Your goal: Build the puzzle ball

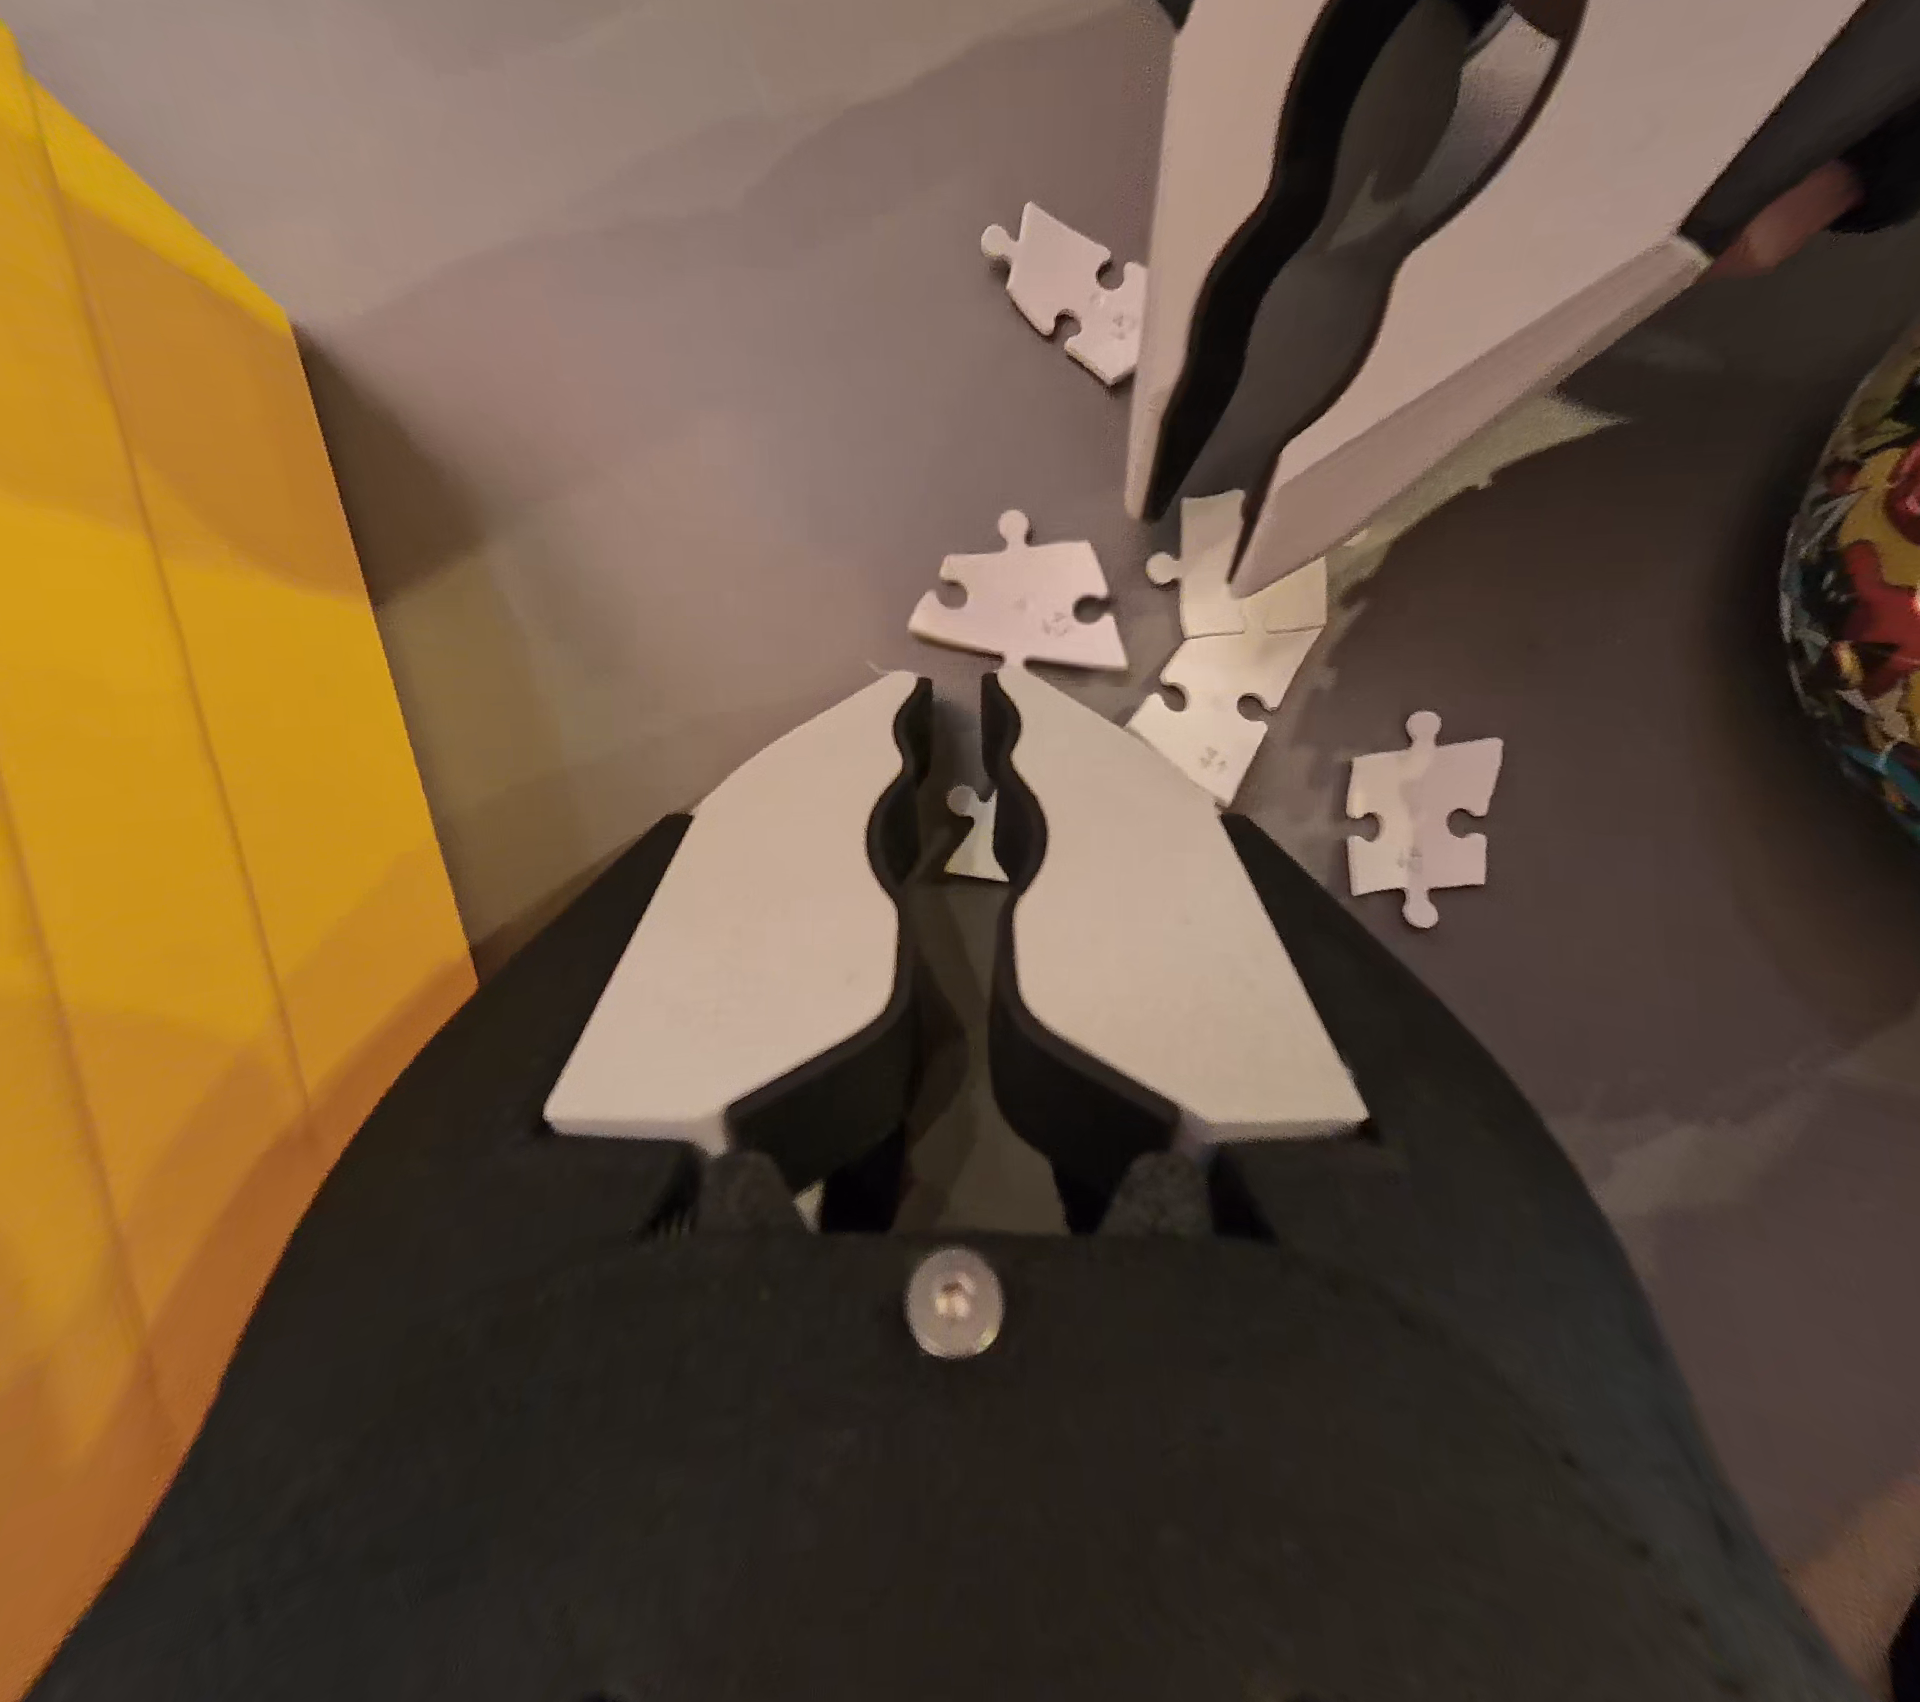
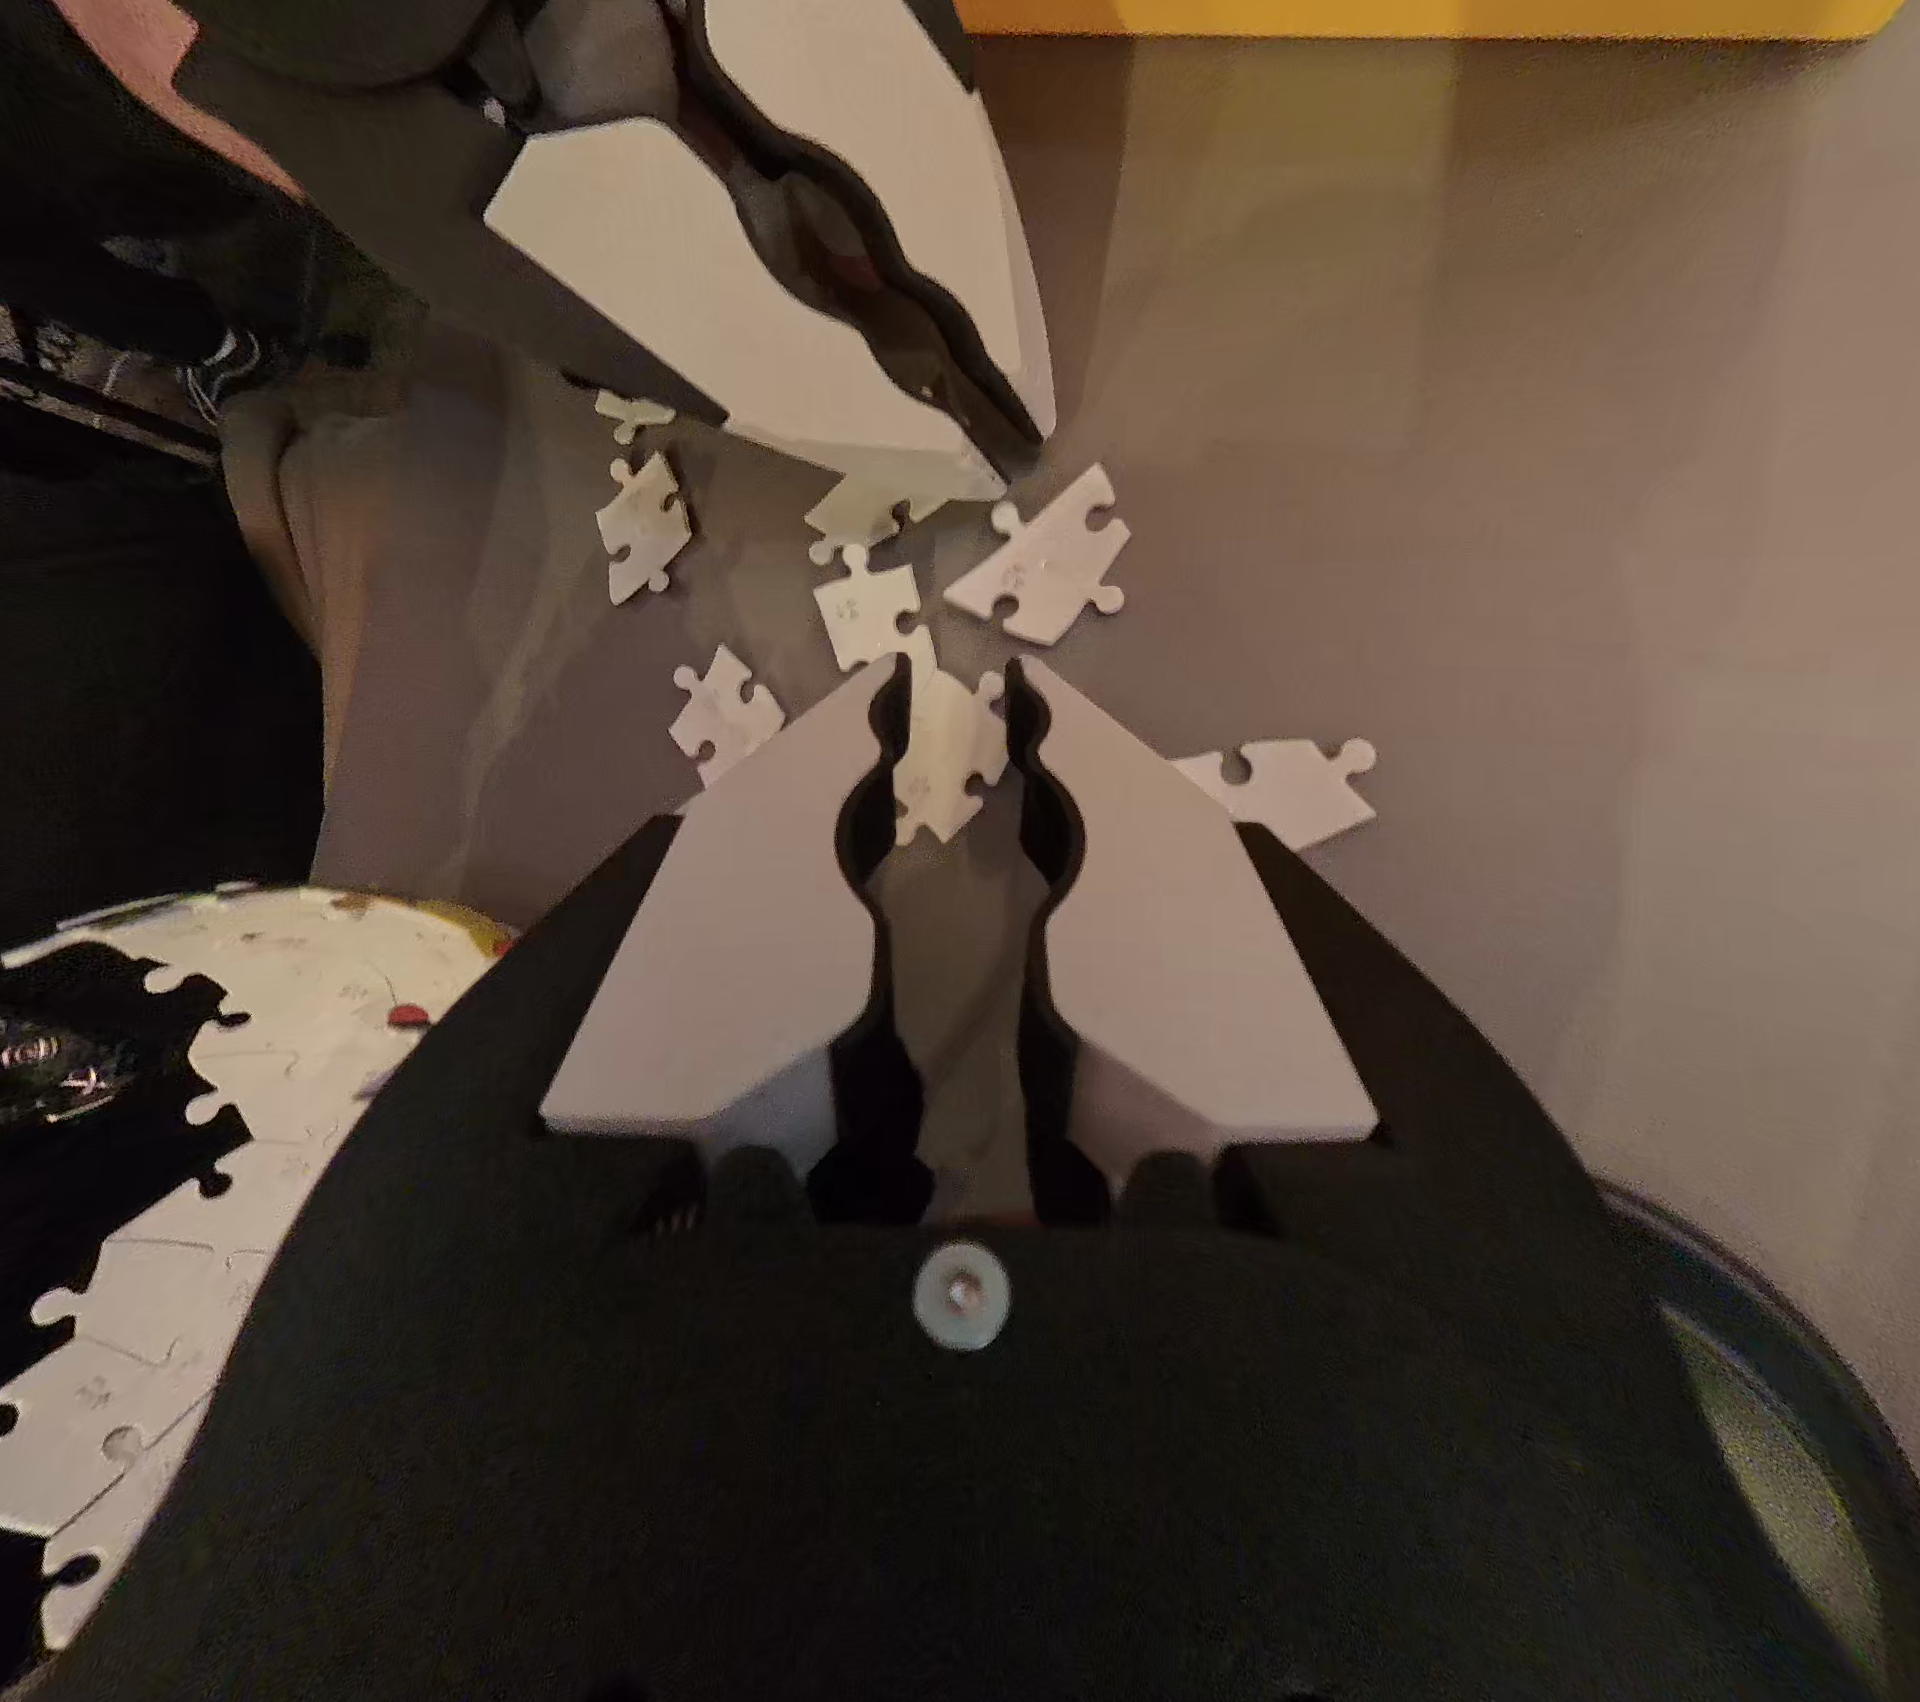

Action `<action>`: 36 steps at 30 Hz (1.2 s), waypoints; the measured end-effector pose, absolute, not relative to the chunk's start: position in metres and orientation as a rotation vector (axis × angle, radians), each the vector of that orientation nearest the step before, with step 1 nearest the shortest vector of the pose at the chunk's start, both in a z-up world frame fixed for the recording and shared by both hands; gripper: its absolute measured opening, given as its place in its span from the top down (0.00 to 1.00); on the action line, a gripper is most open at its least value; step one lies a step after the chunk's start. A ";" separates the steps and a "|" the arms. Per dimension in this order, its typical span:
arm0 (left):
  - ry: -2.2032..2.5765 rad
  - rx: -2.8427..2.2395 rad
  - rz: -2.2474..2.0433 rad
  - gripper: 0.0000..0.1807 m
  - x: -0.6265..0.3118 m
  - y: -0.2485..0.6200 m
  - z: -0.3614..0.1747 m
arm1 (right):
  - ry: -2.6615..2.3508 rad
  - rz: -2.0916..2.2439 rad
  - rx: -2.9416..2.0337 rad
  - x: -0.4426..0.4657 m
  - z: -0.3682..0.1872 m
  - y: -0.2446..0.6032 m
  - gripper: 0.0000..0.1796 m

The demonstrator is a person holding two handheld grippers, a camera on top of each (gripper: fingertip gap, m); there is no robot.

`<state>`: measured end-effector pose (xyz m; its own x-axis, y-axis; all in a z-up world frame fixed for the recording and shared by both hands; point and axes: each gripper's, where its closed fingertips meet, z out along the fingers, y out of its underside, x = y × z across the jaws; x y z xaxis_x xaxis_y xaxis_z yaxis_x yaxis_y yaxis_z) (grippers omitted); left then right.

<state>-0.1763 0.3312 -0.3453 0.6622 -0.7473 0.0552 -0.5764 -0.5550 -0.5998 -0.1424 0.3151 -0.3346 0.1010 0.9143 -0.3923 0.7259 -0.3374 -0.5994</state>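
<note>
The right gripper (image 2: 956,686), a little open, straddles a loose white piece (image 2: 940,759) mid-table near the half-built ball (image 2: 156,1185), so it may slip; the left gripper (image 1: 958,696) hangs empty, slightly open.

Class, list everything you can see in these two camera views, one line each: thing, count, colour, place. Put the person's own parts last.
Loose puzzle pieces: at least six, white backs up, scattered on the table between the two grippers.
Puzzle ball: one, part-built, white inside with a colourful printed outside, at the table's edge beside the right gripper.
Yellow box: one, yellow, on the far side of the table from the ball.
Table: one, grey.
Dark round object: one, black, by the right gripper; I cannot tell what it is.
Left hand-held gripper: black with white fingers, slightly open above the pieces.
Right hand-held gripper: same colours, open around a piece.
</note>
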 end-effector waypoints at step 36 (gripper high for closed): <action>1.115 -2.286 -0.276 0.95 -0.171 0.339 -0.348 | -1.708 0.823 -2.098 -0.151 -0.350 0.336 0.97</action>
